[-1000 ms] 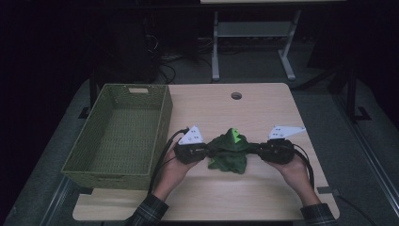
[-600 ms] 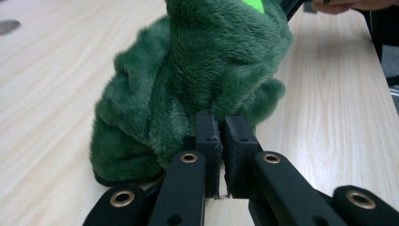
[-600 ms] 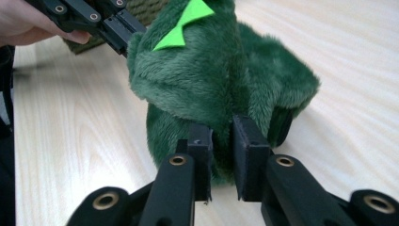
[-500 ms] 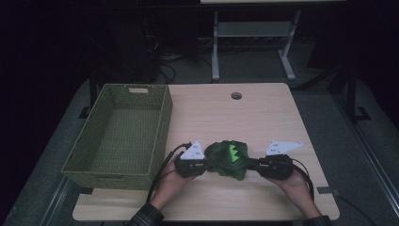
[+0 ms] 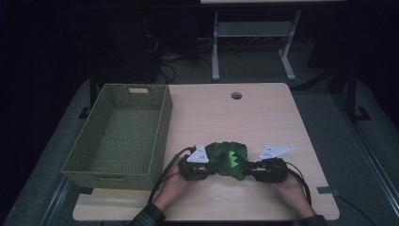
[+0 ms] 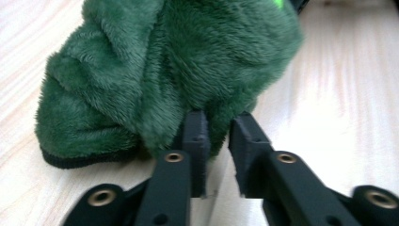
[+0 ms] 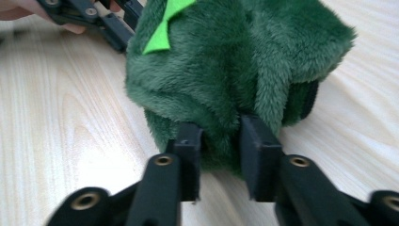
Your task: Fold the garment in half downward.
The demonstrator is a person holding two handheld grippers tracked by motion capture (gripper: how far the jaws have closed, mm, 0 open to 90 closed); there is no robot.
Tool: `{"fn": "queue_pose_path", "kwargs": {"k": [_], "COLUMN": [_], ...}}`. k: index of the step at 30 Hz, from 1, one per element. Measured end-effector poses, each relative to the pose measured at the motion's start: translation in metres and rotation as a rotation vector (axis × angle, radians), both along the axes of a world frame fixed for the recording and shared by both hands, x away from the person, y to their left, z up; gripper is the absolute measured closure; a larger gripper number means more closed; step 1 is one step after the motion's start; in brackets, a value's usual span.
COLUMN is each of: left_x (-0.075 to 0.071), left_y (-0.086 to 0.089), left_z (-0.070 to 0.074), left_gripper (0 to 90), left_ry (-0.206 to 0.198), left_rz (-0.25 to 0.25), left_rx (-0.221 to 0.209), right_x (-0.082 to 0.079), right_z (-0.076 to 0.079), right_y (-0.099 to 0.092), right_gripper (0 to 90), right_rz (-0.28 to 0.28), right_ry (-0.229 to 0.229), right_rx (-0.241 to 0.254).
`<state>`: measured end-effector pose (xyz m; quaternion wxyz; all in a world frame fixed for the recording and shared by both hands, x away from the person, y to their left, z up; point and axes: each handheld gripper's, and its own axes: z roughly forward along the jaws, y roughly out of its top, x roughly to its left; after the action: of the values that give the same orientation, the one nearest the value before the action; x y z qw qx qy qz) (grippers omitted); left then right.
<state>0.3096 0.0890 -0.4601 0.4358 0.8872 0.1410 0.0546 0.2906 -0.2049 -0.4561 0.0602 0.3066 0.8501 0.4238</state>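
Observation:
A dark green fleece garment (image 5: 229,159) with bright green felt spikes lies bunched on the wooden table (image 5: 263,113), near its front edge. My left gripper (image 5: 212,169) grips its left side and my right gripper (image 5: 249,170) its right side, both held low by the person's hands. In the left gripper view, my left gripper (image 6: 219,127) pinches a fold of the fleece (image 6: 179,61). The right gripper view shows my right gripper (image 7: 221,129) shut on another fold of the fleece (image 7: 235,56), below a green spike (image 7: 162,28).
An olive woven basket (image 5: 160,136) stands at the table's left, its right wall just left of my left hand. A round cable hole (image 5: 236,95) sits near the table's far edge. Bare wood stretches between the garment and that hole.
Both grippers have drawn the garment toward the table's front edge. It has gone from a flatter spread to a tighter bunch.

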Motion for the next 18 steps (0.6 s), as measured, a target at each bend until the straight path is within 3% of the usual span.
{"fn": "queue_pose_path", "kwargs": {"k": [4, 11, 15, 18], "left_x": [-0.006, -0.019, -0.019, -0.012], "left_y": [0.004, 0.013, 0.018, 0.016], "left_z": [0.005, 0.018, 0.031, 0.045], "left_gripper": [69.9, 66.9, 70.6, 73.8], "left_ry": [-0.010, -0.010, -0.026, -0.036], "left_rz": [0.002, 0.014, 0.029, 0.041], "left_rx": [-0.005, -0.057, -0.083, -0.102], "right_x": [-0.010, -0.027, -0.031, -0.024], "right_z": [0.007, 0.020, 0.027, 0.034], "right_y": [-0.009, -0.018, -0.022, -0.028], "right_gripper": [58.7, 52.3, 56.7, 69.1], "right_rz": [-0.016, -0.028, -0.028, -0.064], "right_ry": [-0.028, -0.058, -0.077, -0.075], "right_rx": [0.023, 0.061, 0.077, 0.103]}}
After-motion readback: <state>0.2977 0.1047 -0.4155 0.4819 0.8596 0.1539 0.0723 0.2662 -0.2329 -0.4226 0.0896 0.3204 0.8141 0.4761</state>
